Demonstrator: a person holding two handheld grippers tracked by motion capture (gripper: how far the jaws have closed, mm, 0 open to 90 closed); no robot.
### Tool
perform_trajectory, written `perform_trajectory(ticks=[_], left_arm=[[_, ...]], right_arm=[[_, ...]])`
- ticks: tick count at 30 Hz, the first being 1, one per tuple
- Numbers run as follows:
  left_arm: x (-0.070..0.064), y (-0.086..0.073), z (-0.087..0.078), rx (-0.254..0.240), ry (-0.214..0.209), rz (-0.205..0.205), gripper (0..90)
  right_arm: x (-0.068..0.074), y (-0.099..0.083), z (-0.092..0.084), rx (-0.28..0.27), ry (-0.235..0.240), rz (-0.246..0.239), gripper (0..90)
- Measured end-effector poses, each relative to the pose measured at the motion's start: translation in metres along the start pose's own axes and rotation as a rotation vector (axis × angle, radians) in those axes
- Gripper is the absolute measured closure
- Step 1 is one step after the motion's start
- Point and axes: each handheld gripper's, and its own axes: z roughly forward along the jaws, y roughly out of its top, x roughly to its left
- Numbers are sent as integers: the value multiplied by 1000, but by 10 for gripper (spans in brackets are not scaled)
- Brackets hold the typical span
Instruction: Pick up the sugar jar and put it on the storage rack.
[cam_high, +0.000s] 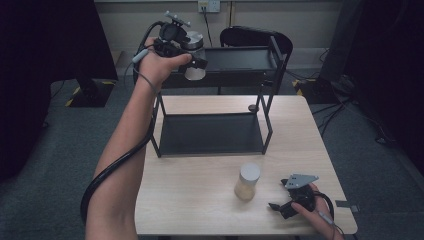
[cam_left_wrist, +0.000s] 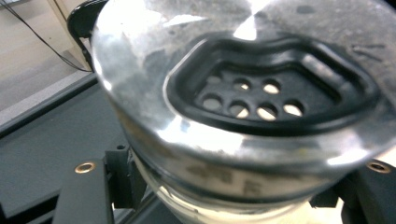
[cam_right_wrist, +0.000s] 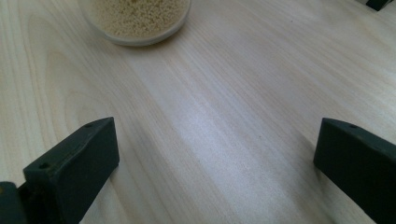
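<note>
The left gripper (cam_high: 196, 63) pinches a glass shaker jar with a shiny metal lid (cam_high: 193, 55) over the black metal rack's top shelf (cam_high: 235, 60); a tilt might let it slip. The right gripper (cam_high: 281, 206) rests spread on the pale wooden table (cam_high: 200, 200).

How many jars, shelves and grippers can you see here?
Jars with silver lids: 2, the held jar up at the shelf rack and the jar on the table.
Black shelf racks: 1.
Grippers: 2, the left gripper and the right gripper.
Total: 5
</note>
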Motion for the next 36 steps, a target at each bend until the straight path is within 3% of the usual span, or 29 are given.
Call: perform_trajectory(ticks=[22,36], left_arm=[[25,22,22,25,71,-32,304],[26,22,43,38,92,-48,304]], right_arm=[[0,0,0,0,0,0,0],[0,0,0,1,0,1,0]])
